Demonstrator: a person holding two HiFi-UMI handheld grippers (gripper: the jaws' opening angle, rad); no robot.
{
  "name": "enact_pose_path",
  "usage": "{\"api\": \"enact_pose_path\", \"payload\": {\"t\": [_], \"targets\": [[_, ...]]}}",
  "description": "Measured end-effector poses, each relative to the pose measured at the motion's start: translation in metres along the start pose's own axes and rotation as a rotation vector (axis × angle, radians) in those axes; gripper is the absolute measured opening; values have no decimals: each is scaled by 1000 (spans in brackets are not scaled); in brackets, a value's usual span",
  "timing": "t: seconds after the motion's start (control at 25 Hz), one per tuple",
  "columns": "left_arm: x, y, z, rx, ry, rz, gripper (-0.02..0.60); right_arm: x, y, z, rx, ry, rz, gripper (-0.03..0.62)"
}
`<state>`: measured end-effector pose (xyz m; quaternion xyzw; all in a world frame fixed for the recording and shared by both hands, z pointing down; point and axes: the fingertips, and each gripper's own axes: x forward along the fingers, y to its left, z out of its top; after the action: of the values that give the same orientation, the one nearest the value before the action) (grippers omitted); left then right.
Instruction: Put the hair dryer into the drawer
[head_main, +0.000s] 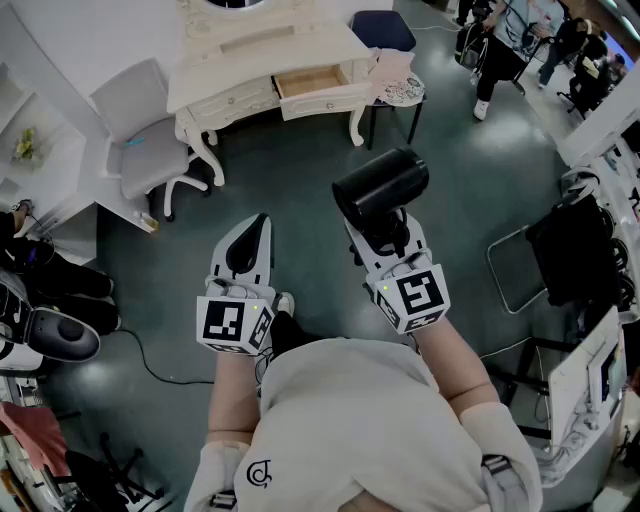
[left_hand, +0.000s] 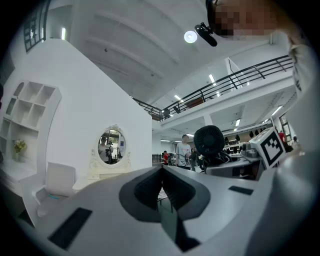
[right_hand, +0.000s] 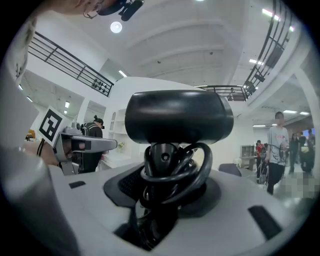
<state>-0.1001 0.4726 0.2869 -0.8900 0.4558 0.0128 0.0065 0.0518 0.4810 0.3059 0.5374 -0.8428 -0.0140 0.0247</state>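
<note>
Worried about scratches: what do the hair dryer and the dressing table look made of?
The hair dryer: likely black plastic, smooth satin, with soft highlights on its barrel. The dressing table: seemingly wood painted cream-white, with carved curved legs; its open drawer shows bare light wood inside.

1 hair dryer (head_main: 380, 185). 2 grippers: left gripper (head_main: 258, 225), right gripper (head_main: 380, 235). 1 dressing table (head_main: 270, 45) w/ 1 open drawer (head_main: 312, 82). 1 swivel chair (head_main: 145, 150), 1 stool (head_main: 385, 30), 1 oval mirror (left_hand: 111, 146).
</note>
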Motion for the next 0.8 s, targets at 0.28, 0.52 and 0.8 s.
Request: {"api": "enact_pose_path", "payload": {"t": [0.28, 0.52, 0.8], "targets": [[-1, -11, -4, 29, 10, 13, 14, -7, -4, -4, 3, 2, 7, 186], [4, -13, -9, 40, 23, 15, 14, -3, -3, -9, 6, 16, 17, 186], [29, 11, -21, 23, 29, 19, 14, 29, -18, -26, 62, 45, 16, 186]]}}
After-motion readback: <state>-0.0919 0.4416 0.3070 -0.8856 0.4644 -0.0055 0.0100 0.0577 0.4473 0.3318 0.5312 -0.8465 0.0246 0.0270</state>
